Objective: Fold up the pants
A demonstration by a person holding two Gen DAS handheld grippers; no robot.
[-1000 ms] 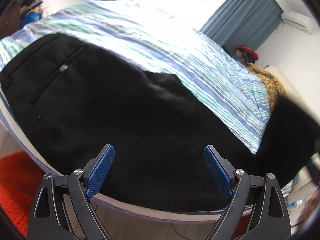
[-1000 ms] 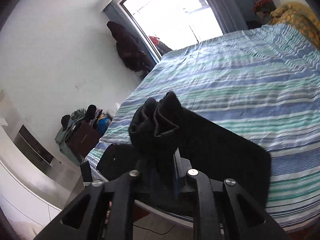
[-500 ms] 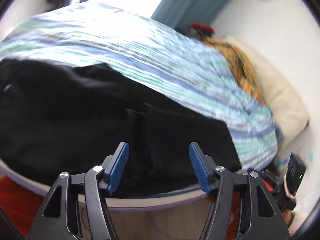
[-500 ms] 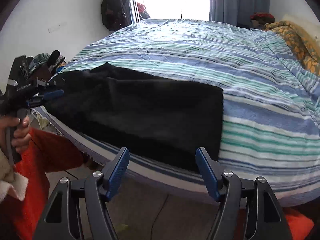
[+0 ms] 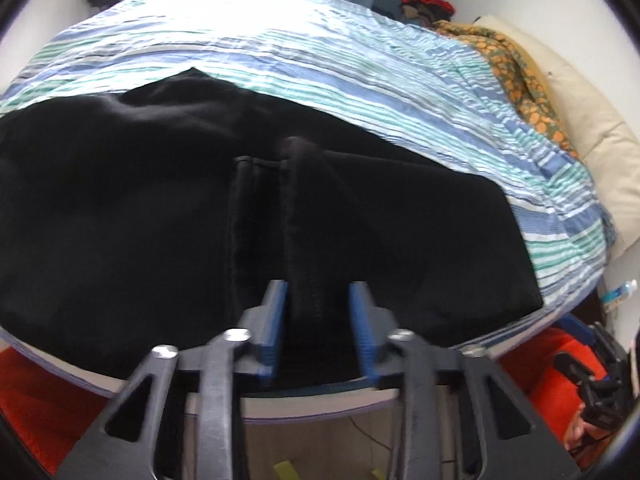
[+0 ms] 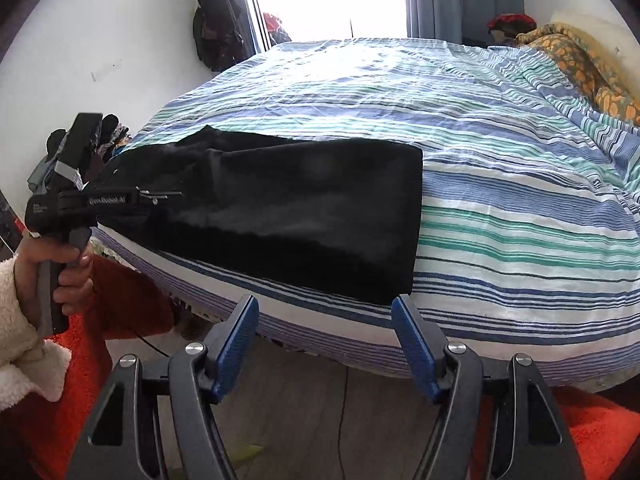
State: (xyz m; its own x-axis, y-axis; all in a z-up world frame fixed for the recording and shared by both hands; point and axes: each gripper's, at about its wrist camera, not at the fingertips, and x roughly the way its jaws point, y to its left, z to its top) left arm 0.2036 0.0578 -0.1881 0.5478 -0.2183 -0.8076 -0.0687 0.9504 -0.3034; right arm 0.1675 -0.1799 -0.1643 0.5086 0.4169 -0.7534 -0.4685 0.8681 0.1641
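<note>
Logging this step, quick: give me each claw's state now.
Left claw: closing around a raised fold of the black pants; firm grip cannot be told.
Right claw: open, empty, off the bed's edge.

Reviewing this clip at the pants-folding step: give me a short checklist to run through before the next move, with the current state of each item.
1. Left hand-held gripper has cloth between its blue pads: ok, a raised ridge of the black pants sits in the gap.
2. Left grip fully closed on that ridge: cannot tell, a gap shows on the right pad.
3. Right hand-held gripper free of cloth: ok, open, off the near edge of the bed.
4. Pants supported on the bed: ok.
5. Fold edge square: ok, the right edge looks straight.
6. Layers flat: not ok, ridges run along the middle.
</note>
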